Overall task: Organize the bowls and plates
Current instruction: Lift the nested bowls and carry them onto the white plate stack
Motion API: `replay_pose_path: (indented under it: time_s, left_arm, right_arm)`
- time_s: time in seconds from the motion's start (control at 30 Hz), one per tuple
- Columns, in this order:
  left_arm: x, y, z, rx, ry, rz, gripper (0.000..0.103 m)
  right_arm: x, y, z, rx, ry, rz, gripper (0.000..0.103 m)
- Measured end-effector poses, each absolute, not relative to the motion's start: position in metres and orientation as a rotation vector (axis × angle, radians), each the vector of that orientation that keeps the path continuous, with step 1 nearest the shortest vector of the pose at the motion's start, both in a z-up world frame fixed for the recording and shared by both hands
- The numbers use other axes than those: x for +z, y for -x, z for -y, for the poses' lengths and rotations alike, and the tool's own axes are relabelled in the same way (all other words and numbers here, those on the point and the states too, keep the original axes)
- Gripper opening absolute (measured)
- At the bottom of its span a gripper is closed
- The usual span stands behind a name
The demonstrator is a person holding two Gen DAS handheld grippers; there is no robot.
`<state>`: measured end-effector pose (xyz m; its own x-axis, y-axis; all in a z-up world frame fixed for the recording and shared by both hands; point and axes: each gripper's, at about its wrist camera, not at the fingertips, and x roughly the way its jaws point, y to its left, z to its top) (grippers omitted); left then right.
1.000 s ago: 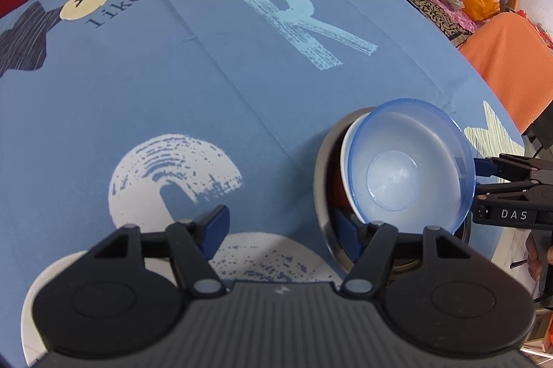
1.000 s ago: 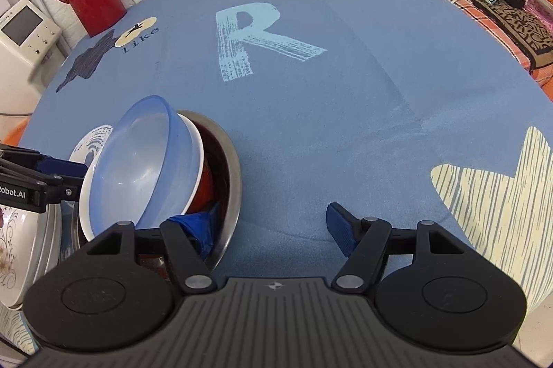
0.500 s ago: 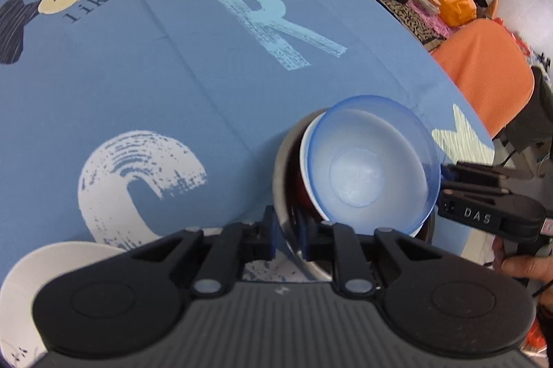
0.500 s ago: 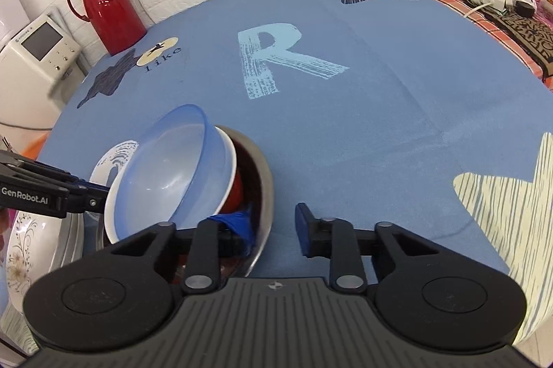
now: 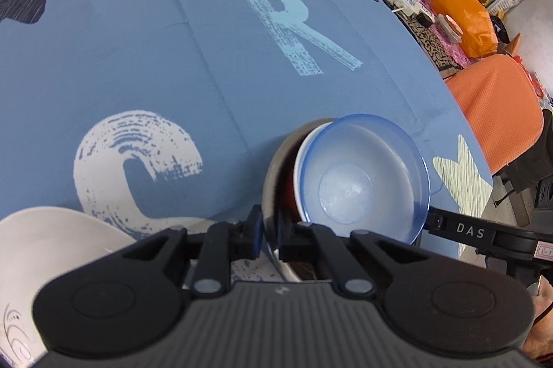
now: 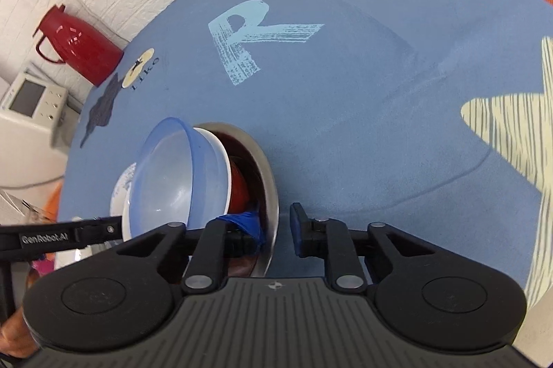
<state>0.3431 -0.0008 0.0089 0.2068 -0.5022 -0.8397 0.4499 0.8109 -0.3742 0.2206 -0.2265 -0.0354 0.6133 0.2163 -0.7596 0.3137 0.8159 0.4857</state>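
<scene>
Gripping opposite rims of the steel bowl (image 5: 273, 181), the left claw (image 5: 266, 235) pinches its near edge, while the right claw (image 6: 276, 229) straddles its rim, not quite clamped. Nested inside sit red, white and blue bowls (image 5: 366, 174). A white plate (image 5: 52, 250) lies left on the table (image 5: 172, 56).

Bright, even daylight, soft shadows; heavy fisheye warp at edges, slight blur.

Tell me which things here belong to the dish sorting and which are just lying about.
Job: steel bowl, red bowl, white bowl, clear blue bowl, white plate, left tongs, right tongs.
Lying about: red thermos, orange bag.
</scene>
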Motion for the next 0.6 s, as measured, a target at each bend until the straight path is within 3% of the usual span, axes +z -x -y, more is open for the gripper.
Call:
replay_pose_path:
  time_s: [0.3, 0.6]
  left_arm:
    - [0.029, -0.359, 0.01, -0.626, 0.031, -1.196, 0.0]
    - [0.061, -0.362, -0.027, -0.559, 0.079, -1.17, 0.0]
  right_arm:
    - [-0.028, -0.24, 0.232, -0.029, -0.7, -1.009, 0.0]
    - [0.021, -0.269, 0.204, 0.03, -0.539, -0.996, 0.0]
